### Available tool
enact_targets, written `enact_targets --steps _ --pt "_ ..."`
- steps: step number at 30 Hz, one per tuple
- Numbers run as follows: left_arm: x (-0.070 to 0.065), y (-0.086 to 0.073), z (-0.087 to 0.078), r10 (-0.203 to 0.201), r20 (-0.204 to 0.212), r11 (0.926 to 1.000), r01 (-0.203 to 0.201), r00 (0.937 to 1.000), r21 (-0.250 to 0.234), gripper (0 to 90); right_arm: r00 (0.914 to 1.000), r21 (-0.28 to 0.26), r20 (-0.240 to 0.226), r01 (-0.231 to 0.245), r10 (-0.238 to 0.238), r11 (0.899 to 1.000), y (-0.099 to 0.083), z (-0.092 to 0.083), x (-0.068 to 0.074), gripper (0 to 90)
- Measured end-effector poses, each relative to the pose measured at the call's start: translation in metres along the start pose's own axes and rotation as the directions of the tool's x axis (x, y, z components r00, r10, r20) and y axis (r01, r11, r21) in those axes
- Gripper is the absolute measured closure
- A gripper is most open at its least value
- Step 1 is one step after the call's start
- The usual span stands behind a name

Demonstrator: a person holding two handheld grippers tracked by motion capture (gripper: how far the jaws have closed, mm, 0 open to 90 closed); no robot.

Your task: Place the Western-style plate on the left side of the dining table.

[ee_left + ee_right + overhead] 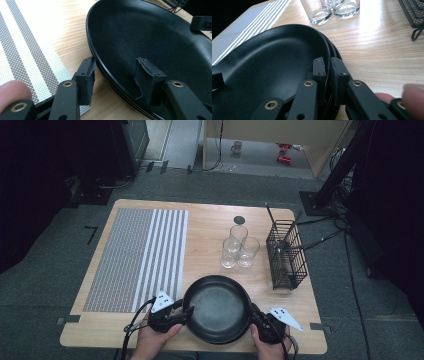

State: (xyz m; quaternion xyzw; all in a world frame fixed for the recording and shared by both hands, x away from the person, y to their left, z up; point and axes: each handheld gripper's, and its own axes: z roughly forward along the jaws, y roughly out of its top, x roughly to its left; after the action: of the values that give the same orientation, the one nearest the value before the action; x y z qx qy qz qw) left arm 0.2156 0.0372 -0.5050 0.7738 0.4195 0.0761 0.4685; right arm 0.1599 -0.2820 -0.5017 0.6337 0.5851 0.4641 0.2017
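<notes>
High view: a stack of black plates [217,308] sits at the near edge of the wooden counter [210,227], between my two hands. My right tool [258,318] is pinched nearly shut on the rim at the stack's right side. In the right gripper view one pad lies inside the top plate's lip and the other outside, and the grip seems to take in only the upper rim, though the dark edges make that hard to count. My left tool [186,311] stands about half open, straddling the left rim: in the left gripper view one pad rests on the inner slope of the plate, while the outer pad sits just off the edge with a gap showing, so it has hold of nothing yet.

The plates look like glazed ceramic or stoneware: round, shallow, matte black with fine speckles, three or so nested rims. I judge them stiff, fairly heavy as a stack, smooth enough to slide between the pads, and liable to chip if they are dropped or knocked. The raised lip is the place to grip, at opposite sides, to keep the load level.

Beyond the stack stand three clear glasses [239,247] huddled together, a black wire basket [286,255] to their right, and a woven striped mat [139,257] at left.
</notes>
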Motion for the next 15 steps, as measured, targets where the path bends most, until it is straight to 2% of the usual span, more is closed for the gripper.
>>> enact_targets --steps 15 --pt "0.0019 0.0010 -0.0013 -0.023 0.022 0.9997 0.023 0.9995 -0.010 50.7 0.9999 0.017 -0.015 0.008 -0.008 1.000 -0.0012 0.0009 0.0047 84.4"
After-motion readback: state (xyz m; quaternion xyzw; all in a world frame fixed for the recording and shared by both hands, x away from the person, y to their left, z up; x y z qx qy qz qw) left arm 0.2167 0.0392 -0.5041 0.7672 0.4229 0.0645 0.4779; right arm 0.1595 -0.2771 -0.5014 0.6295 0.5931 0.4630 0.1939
